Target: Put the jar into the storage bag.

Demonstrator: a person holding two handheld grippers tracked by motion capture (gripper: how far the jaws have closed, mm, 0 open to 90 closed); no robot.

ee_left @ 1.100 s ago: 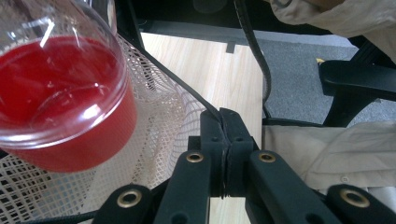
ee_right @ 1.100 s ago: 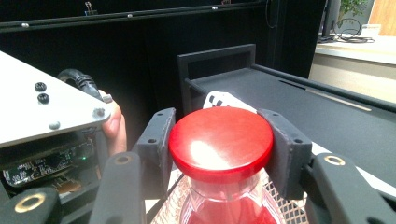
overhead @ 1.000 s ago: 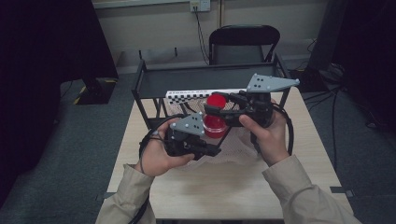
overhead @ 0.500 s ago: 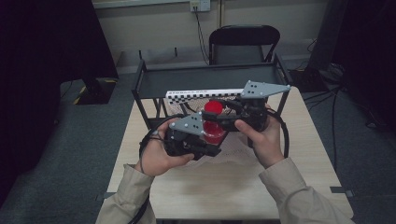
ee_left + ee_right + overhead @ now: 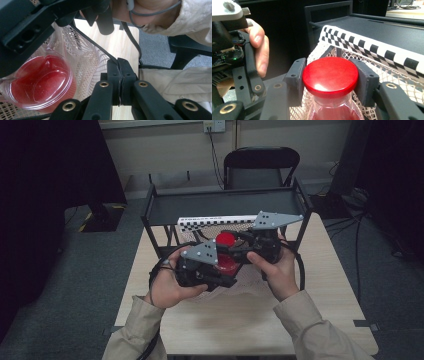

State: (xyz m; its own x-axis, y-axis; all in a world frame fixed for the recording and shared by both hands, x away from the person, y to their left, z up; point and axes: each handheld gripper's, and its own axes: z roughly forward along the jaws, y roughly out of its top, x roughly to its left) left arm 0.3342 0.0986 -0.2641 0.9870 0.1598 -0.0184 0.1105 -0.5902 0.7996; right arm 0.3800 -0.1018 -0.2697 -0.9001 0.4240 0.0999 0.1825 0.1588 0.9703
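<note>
- Red-lidded jar (image 5: 329,82) stands inside the white mesh bag (image 5: 87,62), over the wooden table (image 5: 240,320), just in front of the black shelf rack (image 5: 225,205).
- Its red lid (image 5: 225,239) sits between the two jaws of the right gripper (image 5: 330,75), which press on it from either side, grasping it.
- Red liquid shows through the jar's clear wall below the lid.
- Left gripper (image 5: 119,82) has its jaws clenched together, pinching a fold of the mesh bag beside the jar.
- A checkered strip (image 5: 372,47) runs along the bag's edge, behind the jar and next to the rack.
- Both hands hold the grippers close together around the jar; the left hand (image 5: 167,287) is nearest the table's front edge.
</note>
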